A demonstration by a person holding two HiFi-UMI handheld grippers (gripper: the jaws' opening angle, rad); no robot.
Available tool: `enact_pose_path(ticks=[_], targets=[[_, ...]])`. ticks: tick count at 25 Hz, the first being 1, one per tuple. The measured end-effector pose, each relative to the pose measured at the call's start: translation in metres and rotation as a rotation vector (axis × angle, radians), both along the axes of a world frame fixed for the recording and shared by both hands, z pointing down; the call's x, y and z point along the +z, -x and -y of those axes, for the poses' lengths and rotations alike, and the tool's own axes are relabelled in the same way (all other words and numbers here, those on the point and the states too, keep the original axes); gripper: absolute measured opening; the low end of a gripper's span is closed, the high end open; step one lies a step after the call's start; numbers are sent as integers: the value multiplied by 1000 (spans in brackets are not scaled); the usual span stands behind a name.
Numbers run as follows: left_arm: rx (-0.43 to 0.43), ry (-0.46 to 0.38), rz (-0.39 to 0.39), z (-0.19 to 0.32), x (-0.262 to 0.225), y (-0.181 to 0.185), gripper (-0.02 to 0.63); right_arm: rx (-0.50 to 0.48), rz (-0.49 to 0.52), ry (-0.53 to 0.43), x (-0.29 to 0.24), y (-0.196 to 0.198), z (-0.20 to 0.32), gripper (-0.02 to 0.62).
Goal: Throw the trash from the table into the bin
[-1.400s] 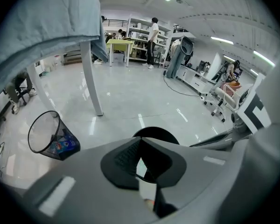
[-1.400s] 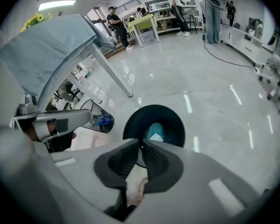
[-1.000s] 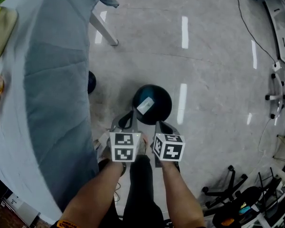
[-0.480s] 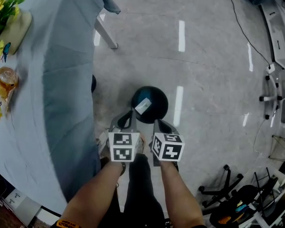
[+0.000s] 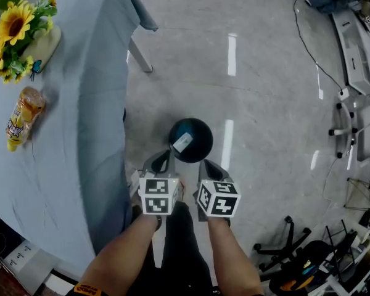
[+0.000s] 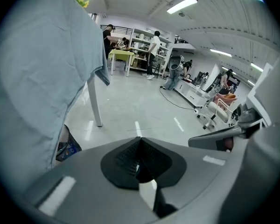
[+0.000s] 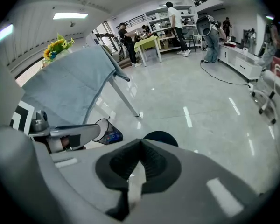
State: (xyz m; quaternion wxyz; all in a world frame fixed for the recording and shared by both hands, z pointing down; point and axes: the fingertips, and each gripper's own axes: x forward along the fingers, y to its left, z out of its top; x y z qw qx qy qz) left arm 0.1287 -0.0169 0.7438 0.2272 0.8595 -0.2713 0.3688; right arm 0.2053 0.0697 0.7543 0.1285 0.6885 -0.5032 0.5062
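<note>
Packet [image 5: 24, 119] long axis toward sunflowers [image 5: 15, 32] | left tool [image 5: 161, 161], right tool [image 5: 211, 167] clenched, empty

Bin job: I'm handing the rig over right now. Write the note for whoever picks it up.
Left gripper: shut, empty, over the floor beside the bin.
Right gripper: shut, empty, alongside the left.
Black bin: on the floor just off the table's edge, with a white scrap lying in it.
Table: a yellow snack packet lies near the sunflowers.
Done: one scrap is in the bin.
Left: the packet, if it counts as trash, goes in the bin next.
</note>
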Motion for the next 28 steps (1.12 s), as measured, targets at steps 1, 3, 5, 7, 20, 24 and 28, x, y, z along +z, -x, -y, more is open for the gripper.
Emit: enact_pose_path(ticks=[1, 3, 5, 7, 20, 24, 28], targets=[[6, -1, -5, -2, -5, -1, 8, -2, -5, -1, -4, 0, -1, -2], [17, -4, -14, -6, -14, -2, 8, -1, -9, -7, -13, 1, -2, -2], [19, -3, -17, -10, -22, 0, 8, 2, -8, -18, -22, 4, -3, -2], [13, -2, -21, -15, -30, 2, 8, -3, -11, -28, -32, 7, -5, -2], [-14, -35, -41, -26, -99, 16, 8, -27, -41, -89, -110, 11, -10, -2], [-5, -44, -66, -29, -125, 18, 8, -70, -67, -94, -132, 14, -18, -1], [4, -54, -88, -33, -145, 19, 8, -95, -89, -102, -152, 17, -22, -2]])
